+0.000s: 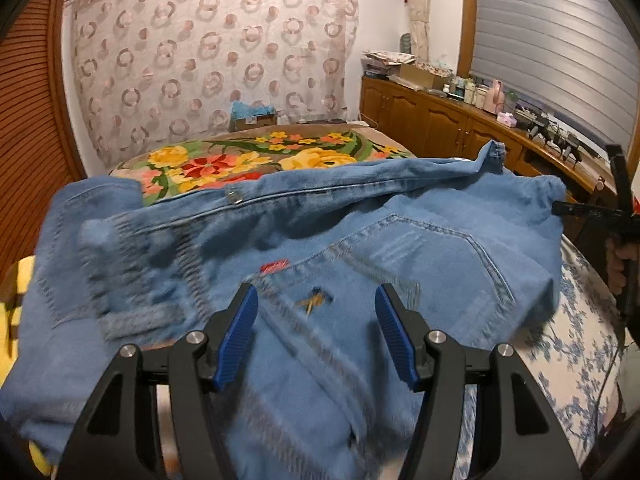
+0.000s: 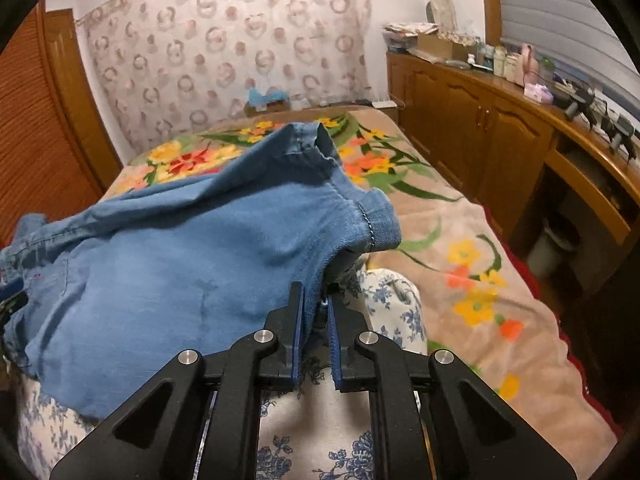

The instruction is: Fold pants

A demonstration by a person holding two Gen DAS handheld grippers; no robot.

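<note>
On the bed (image 2: pixel 460 216): jeans (image 1: pixel 360 240), bunched.
Label: red tab (image 1: pixel 274 266) by jeans pocket, writing unreadable.
Left gripper (image 1: pixel 316 312): spread wide above jeans.
Right gripper (image 2: pixel 316 320): clamping jeans' edge.

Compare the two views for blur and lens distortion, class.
Left wrist view: the jeans are smeared by motion blur near the open left gripper, while the far curtain stays crisp. Right wrist view: sharper denim; fisheye bends the cabinet edge and darkens the corners.
</note>
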